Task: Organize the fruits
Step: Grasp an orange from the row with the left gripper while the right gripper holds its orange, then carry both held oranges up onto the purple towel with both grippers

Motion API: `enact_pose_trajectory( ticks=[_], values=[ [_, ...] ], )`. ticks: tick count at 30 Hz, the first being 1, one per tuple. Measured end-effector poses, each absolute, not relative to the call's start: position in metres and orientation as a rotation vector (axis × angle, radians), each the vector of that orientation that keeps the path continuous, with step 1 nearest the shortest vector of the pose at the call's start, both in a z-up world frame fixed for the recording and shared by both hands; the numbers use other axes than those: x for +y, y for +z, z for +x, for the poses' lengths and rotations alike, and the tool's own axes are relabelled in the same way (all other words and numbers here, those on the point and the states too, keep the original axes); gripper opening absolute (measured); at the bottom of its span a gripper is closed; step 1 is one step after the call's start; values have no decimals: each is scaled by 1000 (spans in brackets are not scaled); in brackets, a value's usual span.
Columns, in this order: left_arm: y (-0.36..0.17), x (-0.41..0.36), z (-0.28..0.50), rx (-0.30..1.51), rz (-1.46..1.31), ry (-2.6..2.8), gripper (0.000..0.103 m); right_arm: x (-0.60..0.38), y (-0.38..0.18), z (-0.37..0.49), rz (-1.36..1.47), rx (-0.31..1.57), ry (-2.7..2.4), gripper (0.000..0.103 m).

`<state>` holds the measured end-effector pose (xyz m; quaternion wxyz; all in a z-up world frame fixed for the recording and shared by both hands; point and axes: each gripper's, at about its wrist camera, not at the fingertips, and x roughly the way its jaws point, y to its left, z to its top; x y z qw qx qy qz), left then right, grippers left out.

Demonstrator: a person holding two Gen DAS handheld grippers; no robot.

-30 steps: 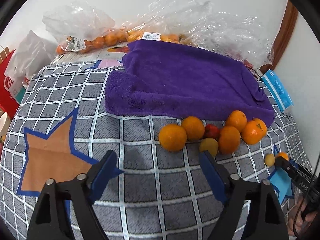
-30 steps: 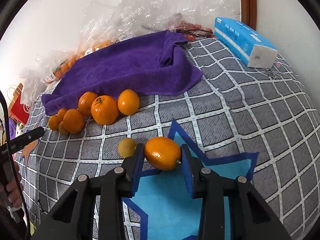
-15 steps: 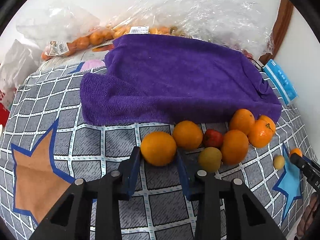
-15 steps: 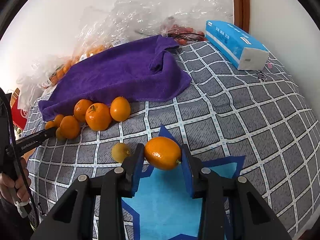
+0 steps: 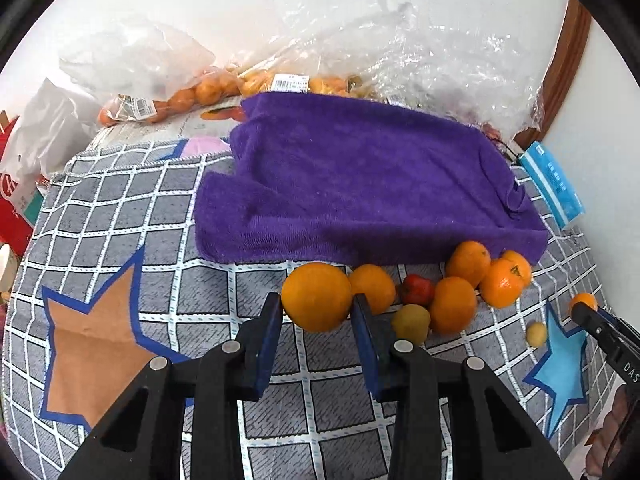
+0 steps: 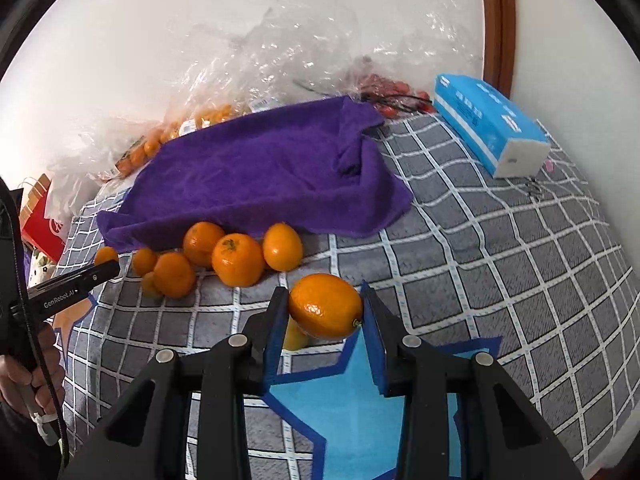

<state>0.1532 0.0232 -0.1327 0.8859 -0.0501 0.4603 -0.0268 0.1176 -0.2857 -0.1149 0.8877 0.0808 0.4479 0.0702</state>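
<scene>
- The grey checked cloth (image 5: 120, 216) covers the whole surface; broad bare squares lie left of the purple towel (image 5: 360, 184), and more to its right in the right wrist view.
- That towel lies at the back, its front edge just behind a cluster of oranges (image 5: 464, 304).
- An orange star patch (image 5: 88, 340) lies well left of the towel; a blue star patch (image 6: 360, 408) lies in front of it.
- The left gripper (image 5: 316, 312), whose jaws have just been closing, clamps a large orange (image 5: 316, 296) just before the towel's edge.
- The right gripper (image 6: 325, 312) clamps a small oval orange (image 6: 325, 306), lifted above the blue star.
</scene>
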Motion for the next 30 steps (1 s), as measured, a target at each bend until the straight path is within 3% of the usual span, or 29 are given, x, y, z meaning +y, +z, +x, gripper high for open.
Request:
enact_pose_trajectory(
  ticks=[30],
  values=[
    [-32,29,171,792,-165,-27,34,-252,-14,178,100,741,202,36]
  ],
)
